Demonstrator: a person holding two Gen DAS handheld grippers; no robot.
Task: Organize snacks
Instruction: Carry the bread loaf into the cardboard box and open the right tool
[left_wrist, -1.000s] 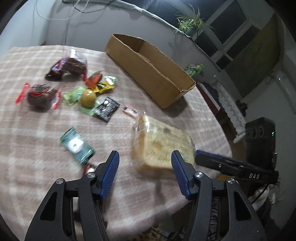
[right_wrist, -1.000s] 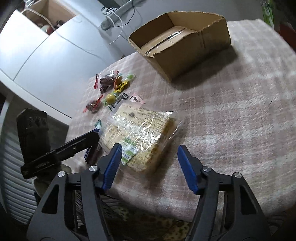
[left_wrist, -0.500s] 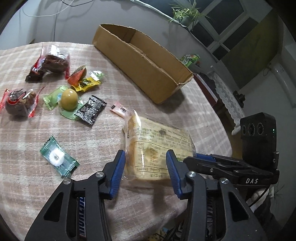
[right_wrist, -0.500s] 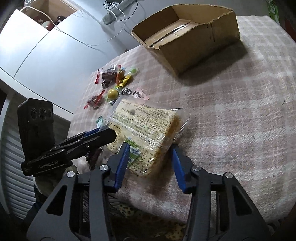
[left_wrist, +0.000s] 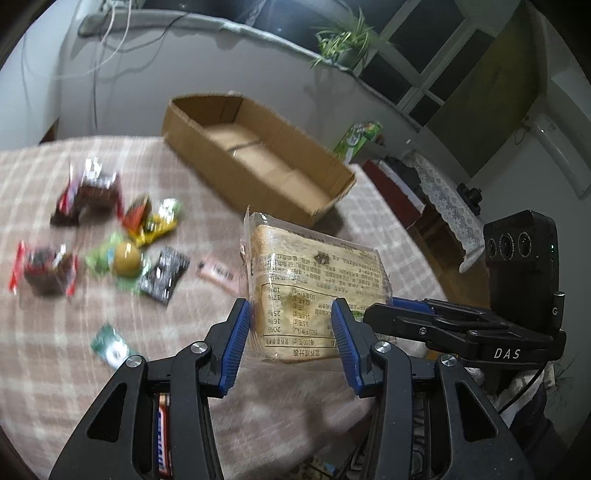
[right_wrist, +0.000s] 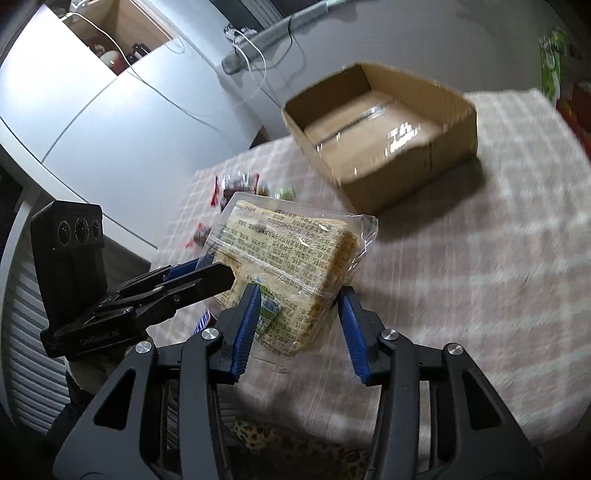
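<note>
Checked cloth covers the table (left_wrist: 48, 332) beneath the left hand-held gripper (left_wrist: 291, 332) and the right hand-held gripper (right_wrist: 299, 314), each clenched on a near corner of the wrapped bread loaf (left_wrist: 314, 288), which appears lifted clear of the cloth, probably because a wide, soft bag sags from one grip. Beyond it the open cardboard box (left_wrist: 258, 166) looks empty, likely the loaf's destination, while the small wrapped candies (left_wrist: 125, 254) lie scattered on the table to the left, not yet sorted.
</note>
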